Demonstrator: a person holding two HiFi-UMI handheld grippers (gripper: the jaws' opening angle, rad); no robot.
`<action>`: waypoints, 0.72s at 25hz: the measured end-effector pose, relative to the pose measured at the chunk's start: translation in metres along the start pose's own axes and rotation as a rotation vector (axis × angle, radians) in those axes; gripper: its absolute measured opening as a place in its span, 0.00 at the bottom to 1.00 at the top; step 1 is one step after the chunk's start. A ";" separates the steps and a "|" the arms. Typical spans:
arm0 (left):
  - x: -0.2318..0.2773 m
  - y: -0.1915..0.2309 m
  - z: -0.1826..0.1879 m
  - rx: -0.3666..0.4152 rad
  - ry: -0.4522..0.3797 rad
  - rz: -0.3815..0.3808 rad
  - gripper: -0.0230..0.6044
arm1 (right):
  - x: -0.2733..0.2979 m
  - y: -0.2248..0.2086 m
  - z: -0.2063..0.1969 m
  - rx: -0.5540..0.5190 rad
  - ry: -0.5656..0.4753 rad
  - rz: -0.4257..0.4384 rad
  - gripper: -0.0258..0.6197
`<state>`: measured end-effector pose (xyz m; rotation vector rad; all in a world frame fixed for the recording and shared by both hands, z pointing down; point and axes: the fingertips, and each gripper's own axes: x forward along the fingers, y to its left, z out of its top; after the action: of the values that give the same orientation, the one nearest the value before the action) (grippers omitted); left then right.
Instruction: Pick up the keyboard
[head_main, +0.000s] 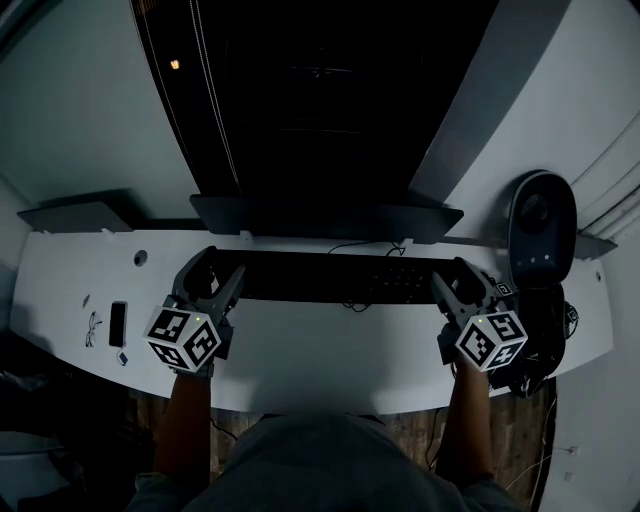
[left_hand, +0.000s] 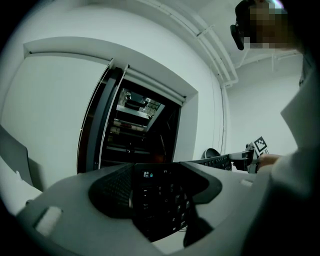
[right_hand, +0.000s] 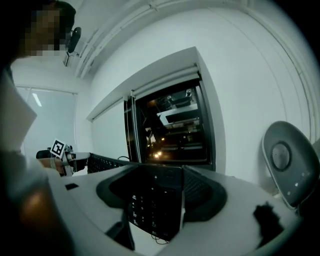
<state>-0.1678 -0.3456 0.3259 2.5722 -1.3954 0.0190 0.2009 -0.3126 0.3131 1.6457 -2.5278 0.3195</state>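
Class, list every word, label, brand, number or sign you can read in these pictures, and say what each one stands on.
No text here can be quoted with certainty.
keyboard: white key legends, too small and dark to read.
marker cubes: black-and-white square patterns only, no letters or numbers.
grey oval device: no label or brand can be made out.

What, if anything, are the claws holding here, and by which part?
The keyboard, held by its two short ends: the left claw clamps its left end, the right claw its right end.
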 end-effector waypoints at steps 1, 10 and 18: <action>0.000 -0.001 0.005 0.004 -0.006 -0.003 0.47 | -0.001 0.000 0.005 -0.004 -0.007 -0.002 0.46; 0.004 -0.008 0.044 0.040 -0.056 -0.012 0.48 | -0.007 -0.001 0.042 -0.028 -0.058 -0.007 0.46; -0.001 -0.008 0.057 0.059 -0.087 -0.015 0.48 | -0.011 0.006 0.054 -0.050 -0.094 -0.007 0.46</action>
<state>-0.1670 -0.3517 0.2689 2.6610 -1.4265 -0.0556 0.2010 -0.3129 0.2577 1.6890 -2.5733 0.1804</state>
